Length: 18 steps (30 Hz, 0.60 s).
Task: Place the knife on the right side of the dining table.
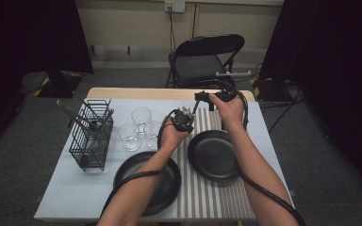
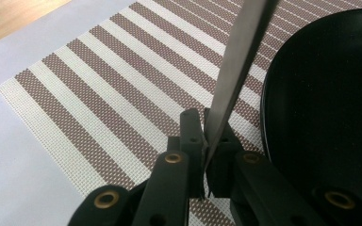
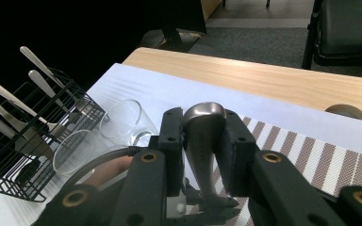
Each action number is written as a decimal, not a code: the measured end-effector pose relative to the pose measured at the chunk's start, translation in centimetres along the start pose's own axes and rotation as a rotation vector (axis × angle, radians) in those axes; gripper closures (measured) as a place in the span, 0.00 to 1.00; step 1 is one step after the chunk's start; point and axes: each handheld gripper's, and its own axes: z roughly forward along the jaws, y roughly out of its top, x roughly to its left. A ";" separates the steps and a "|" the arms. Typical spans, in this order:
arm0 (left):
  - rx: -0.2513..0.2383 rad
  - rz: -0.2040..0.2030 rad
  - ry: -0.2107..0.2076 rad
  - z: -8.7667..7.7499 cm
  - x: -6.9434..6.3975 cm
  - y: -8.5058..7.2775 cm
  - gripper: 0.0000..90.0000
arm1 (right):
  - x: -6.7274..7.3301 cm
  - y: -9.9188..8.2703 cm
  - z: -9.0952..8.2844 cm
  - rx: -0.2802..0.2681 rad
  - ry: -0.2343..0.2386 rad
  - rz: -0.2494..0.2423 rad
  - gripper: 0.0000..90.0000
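Left gripper view: left tool [image 2: 202,136] clamps knife [image 2: 238,70] blade; right tool [image 3: 202,136] grips its handle.

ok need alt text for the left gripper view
The left gripper's two black jaws are clamped on a flat silver utensil blade that slants up out of the top of the picture. Under it lies a brown and cream striped placemat, with a black plate at right.

Steel spoon [image 3: 202,136] clamped upright between the right tongs [image 3: 202,117], glasses [image 3: 122,122] and cutlery basket [image 3: 23,141] beyond.
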 end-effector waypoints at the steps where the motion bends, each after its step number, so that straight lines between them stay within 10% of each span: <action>1: 0.000 0.004 0.008 0.0 0.0 0.0 0.97 | 0.0 0.0 0.0 0.000 -0.002 -0.001 0.82; 18: 0.001 -0.018 -0.006 -0.4 0.1 -0.4 0.96 | -0.1 -0.1 -0.1 0.004 -0.008 0.009 0.82</action>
